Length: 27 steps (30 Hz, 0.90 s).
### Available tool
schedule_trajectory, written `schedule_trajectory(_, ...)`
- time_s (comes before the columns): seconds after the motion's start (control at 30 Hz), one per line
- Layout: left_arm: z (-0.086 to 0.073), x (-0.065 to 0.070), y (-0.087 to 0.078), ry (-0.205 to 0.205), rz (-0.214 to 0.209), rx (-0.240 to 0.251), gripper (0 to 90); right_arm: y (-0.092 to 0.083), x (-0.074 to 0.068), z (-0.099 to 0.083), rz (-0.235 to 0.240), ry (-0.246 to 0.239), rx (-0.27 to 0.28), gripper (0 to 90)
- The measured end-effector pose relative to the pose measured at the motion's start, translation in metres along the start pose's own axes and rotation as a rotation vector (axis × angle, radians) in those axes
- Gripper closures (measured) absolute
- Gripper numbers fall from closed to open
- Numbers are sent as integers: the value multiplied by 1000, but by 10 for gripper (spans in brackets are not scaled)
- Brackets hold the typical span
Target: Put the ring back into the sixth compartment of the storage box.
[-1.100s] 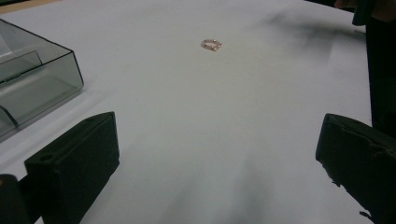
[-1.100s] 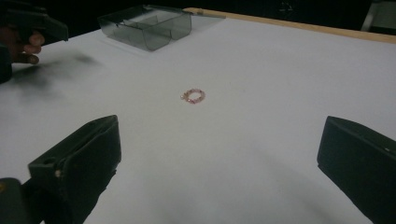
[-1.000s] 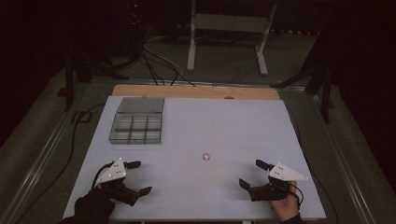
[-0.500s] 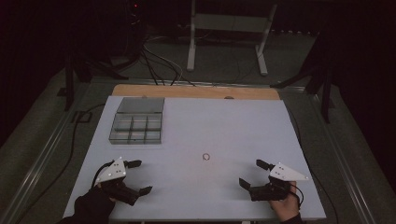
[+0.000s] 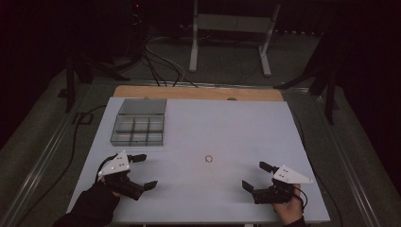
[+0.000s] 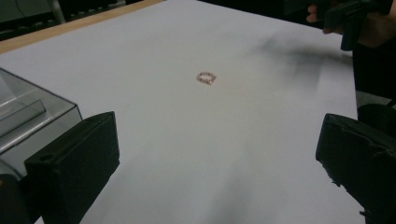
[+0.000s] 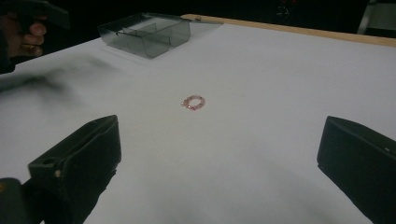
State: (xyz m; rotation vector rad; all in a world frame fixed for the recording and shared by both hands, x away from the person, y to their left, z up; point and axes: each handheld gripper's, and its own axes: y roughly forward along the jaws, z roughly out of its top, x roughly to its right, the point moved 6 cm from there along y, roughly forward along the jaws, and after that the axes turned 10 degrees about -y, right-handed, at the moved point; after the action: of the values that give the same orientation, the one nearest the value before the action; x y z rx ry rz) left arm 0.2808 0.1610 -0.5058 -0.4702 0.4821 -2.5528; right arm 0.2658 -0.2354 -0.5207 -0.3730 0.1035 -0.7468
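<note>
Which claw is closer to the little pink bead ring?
Right, narrowly. The right claw sits right of the small pink beaded ring; the left claw sits farther off, to its left.

My left gripper (image 5: 138, 171) sits at the near left of the table (image 5: 246, 127), my right gripper (image 5: 257, 176) at the near right, well apart. The small ring (image 5: 208, 159) lies on the table between them, a little ahead of both sets of fingertips. The compartment box (image 5: 140, 127) stands ahead of my left gripper, far left of the ring.
</note>
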Motion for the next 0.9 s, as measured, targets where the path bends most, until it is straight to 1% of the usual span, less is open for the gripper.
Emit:
schedule_trajectory(0.17,7,0,4,7,-5,4,6,0,0,0,2,2,0,0)
schedule_trajectory(0.33,14,0,9,1,-19,7,6,0,0,0,2,1,0,0)
schedule_trajectory(0.4,17,0,12,2,-17,5,6,0,-1,0,4,3,-1,0)
schedule_trajectory(0.47,19,1,14,2,-26,7,6,1,0,-1,5,6,-2,0)
schedule_trajectory(0.67,24,2,24,5,-35,-3,6,1,-1,-1,6,6,-5,0)
schedule_trajectory(0.9,30,5,37,5,-60,-10,6,0,0,-1,8,14,2,0)
